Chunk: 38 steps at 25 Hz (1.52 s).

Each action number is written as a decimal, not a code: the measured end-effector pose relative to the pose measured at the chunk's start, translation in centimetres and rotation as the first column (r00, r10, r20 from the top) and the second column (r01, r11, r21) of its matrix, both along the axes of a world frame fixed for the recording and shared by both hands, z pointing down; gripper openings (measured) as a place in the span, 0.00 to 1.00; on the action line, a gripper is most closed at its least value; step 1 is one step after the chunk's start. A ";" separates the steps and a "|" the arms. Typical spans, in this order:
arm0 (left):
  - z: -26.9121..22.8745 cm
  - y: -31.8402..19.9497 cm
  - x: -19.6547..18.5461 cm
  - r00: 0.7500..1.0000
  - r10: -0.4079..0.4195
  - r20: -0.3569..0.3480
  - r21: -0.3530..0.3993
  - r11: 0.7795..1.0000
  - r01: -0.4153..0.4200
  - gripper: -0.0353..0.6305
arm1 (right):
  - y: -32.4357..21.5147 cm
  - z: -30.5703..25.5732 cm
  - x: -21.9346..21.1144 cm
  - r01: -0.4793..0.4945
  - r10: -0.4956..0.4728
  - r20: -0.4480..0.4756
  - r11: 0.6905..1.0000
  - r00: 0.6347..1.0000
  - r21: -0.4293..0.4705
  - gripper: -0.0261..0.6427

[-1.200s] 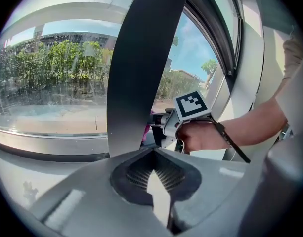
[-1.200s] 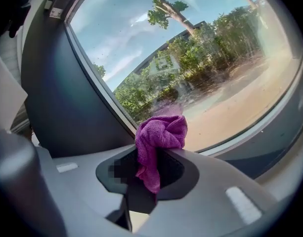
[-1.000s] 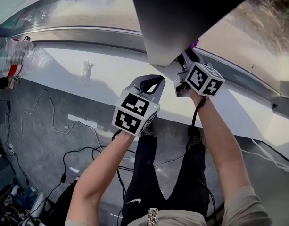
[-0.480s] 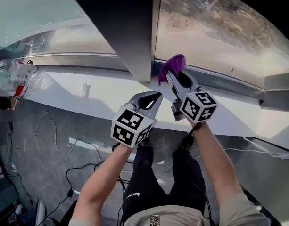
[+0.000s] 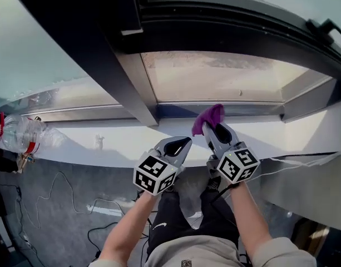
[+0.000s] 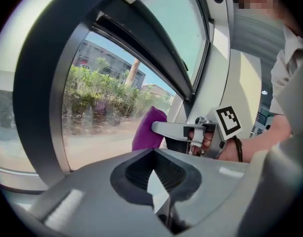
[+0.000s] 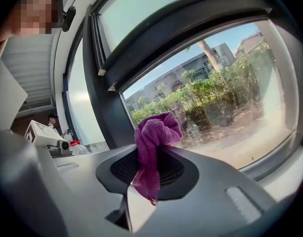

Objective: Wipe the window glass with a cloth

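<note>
The purple cloth point(image 5: 209, 118) is pinched in my right gripper point(image 5: 215, 128), which is shut on it. The cloth's bunched end sticks up at the lower left corner of the window glass point(image 5: 215, 74); whether it touches the pane I cannot tell. In the right gripper view the cloth point(image 7: 154, 136) hangs between the jaws, in front of the glass point(image 7: 215, 98). My left gripper point(image 5: 179, 144) hovers just left of the right one, over the white sill point(image 5: 114, 139), shut with nothing in it. The left gripper view shows the cloth point(image 6: 148, 129) and the right gripper point(image 6: 172, 129) ahead.
A thick dark window post point(image 5: 103, 54) stands left of the pane. A crumpled plastic bottle point(image 5: 17, 135) lies on the sill at far left. Cables point(image 5: 59, 204) trail across the grey floor below. A metal frame rail point(image 5: 215, 109) runs along the pane's bottom.
The right gripper has come out from under the dark post with the cloth and now sits at the pane's lower edge. The head view has tilted upward. The left gripper stays beside it.
</note>
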<state>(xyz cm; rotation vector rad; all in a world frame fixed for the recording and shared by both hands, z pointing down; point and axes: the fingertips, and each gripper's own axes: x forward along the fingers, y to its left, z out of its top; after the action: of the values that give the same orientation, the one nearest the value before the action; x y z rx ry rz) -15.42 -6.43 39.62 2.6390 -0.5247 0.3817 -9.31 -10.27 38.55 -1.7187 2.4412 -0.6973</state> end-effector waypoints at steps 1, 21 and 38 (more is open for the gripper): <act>-1.3 0.7 0.5 1.000 0.021 -0.009 0.006 1.000 -0.021 0.05 | 1.2 -1.0 0.7 -0.028 0.028 -0.009 1.000 1.000 -0.003 0.21; -23.1 12.2 7.5 0.898 0.416 -0.143 0.208 0.900 -0.384 0.05 | 16.9 -25.8 8.1 -0.398 0.447 -0.130 0.871 0.885 0.288 0.19; -31.6 20.9 10.8 0.872 0.453 -0.187 0.312 0.869 -0.385 0.05 | 26.3 -34.8 10.7 -0.364 0.443 -0.139 0.848 0.886 0.385 0.19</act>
<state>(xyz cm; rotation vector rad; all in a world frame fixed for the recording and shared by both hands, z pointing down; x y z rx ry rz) -4.63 14.48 8.00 3.0000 0.1062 0.0926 1.37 16.03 3.80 -2.1401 2.0345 -0.0171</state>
